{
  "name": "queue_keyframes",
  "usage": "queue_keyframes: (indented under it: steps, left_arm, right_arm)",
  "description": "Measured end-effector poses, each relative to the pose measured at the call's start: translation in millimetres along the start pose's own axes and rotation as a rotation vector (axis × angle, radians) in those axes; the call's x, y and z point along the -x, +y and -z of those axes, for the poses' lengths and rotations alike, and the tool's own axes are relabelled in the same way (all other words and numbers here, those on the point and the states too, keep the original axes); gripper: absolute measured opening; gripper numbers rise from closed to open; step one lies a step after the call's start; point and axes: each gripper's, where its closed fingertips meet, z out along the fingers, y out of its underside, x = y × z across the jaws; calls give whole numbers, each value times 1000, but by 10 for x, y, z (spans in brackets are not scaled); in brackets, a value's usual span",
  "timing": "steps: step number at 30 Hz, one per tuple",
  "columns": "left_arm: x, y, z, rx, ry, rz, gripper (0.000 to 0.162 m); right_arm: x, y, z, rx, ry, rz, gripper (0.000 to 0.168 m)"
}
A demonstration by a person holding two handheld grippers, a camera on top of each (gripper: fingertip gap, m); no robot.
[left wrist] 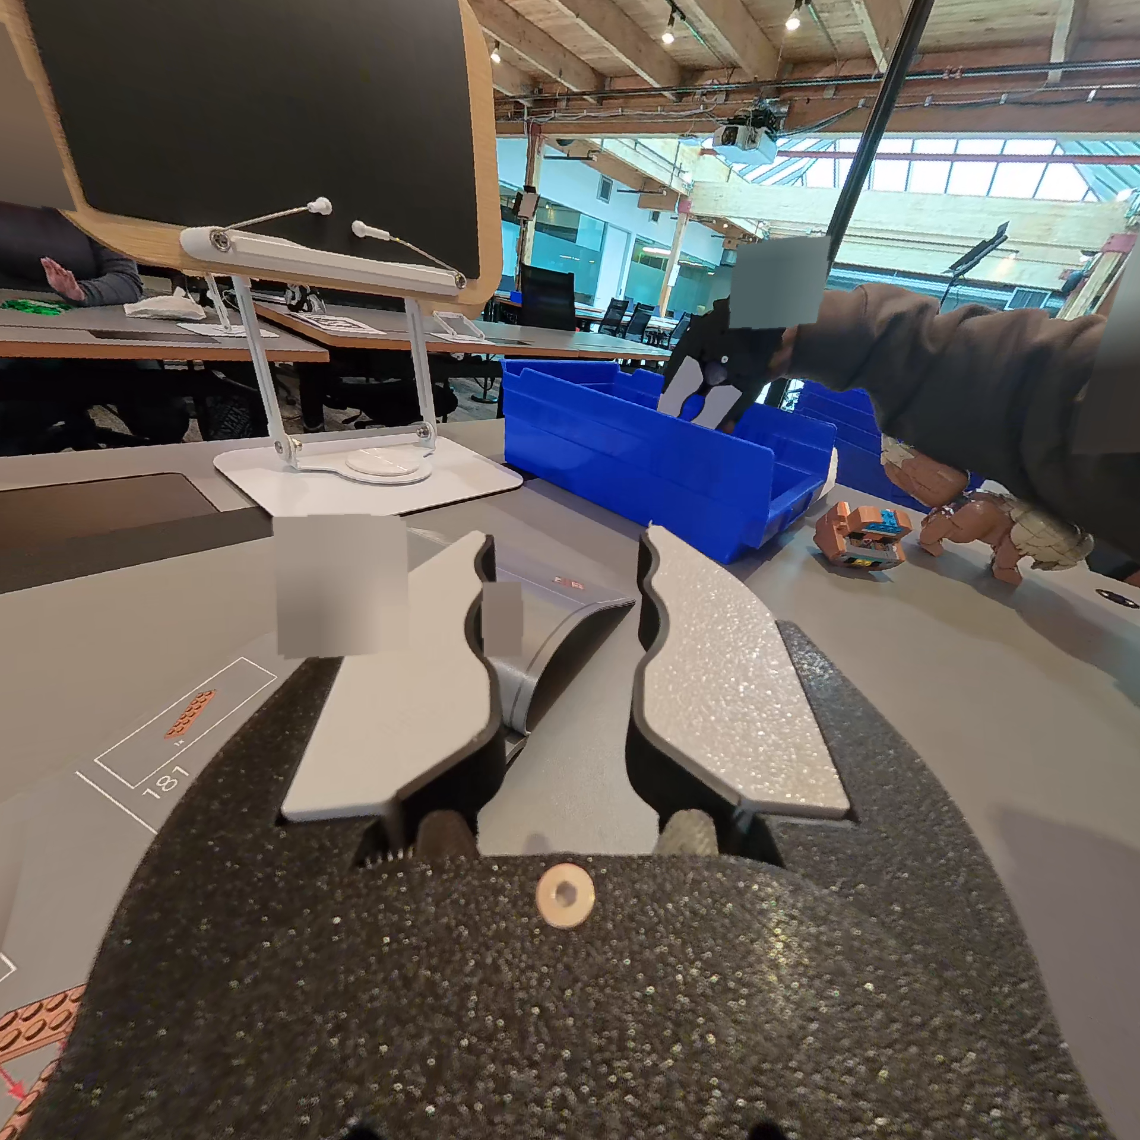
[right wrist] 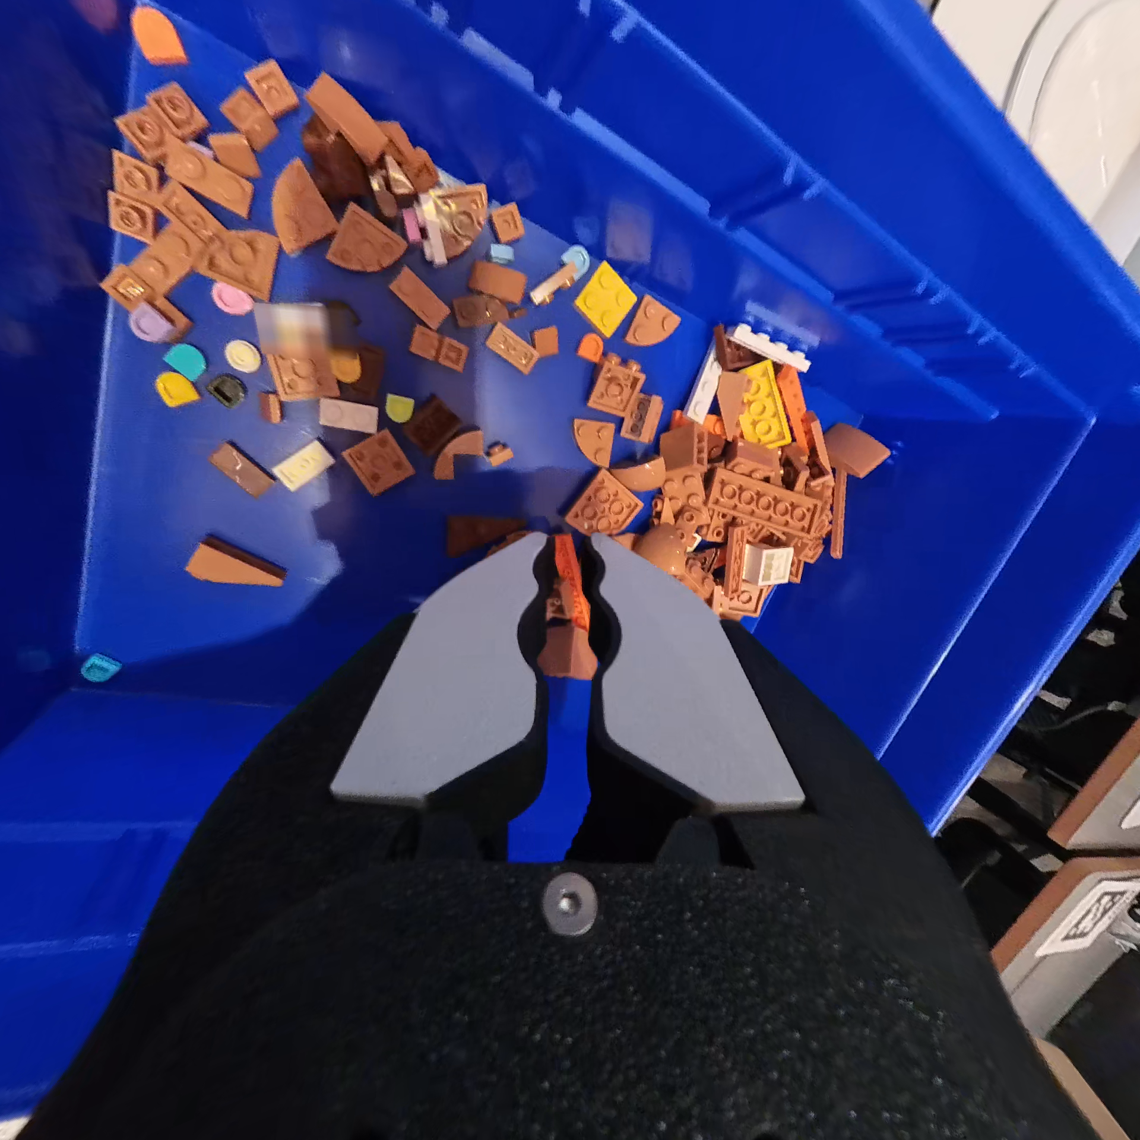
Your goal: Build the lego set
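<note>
My left gripper (left wrist: 566, 543) is open and empty, low over the open instruction booklet (left wrist: 154, 740) on the grey table. My right gripper (right wrist: 569, 540) is inside the blue bin (right wrist: 802, 247), its fingers closed on a thin orange lego piece (right wrist: 566, 577) with a brown piece (right wrist: 567, 654) just behind it. A heap of brown and orange bricks (right wrist: 740, 493) lies just right of its tips; loose brown plates (right wrist: 247, 203) are scattered to the far left. In the left wrist view the right gripper (left wrist: 703, 401) reaches down into the bin (left wrist: 648, 469).
Two part-built brown models, a small one (left wrist: 863, 533) and a larger brown-and-tan one (left wrist: 999, 530), stand on the table right of the bin. A white tablet stand (left wrist: 370, 475) is at the back left. A second blue bin (left wrist: 857, 432) sits behind. My right fingertips sit around 35 cm from my left ones.
</note>
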Motion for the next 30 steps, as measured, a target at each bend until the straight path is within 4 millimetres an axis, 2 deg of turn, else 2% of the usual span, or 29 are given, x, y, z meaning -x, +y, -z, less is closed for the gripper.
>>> queue_keyframes:
  steps: [9, 15, 18, 21, 26, 30]
  left_arm:
    - [1, 5, -2, 0, 3, 2, 44]
    - [9, 9, -6, 1, -1, 4, 46]
    - [12, 10, -7, 1, -3, 3, 44]
    - [12, 12, -9, 2, -5, 1, 46]
    - [13, 15, -11, 4, -6, 0, 46]
    - [10, 18, -14, 6, -6, -2, 46]
  right_arm:
    - [80, -153, 36, -37, -16, 22, 7]
    - [79, -109, 110, -12, 16, 24, 8]
    - [-14, -1, 220, 32, 80, -13, 7]
    - [-155, 188, 360, 89, 160, -109, 8]
    - [-317, 666, 558, 192, 244, -382, 18]
    - [-384, 880, 664, 186, 268, -628, 23]
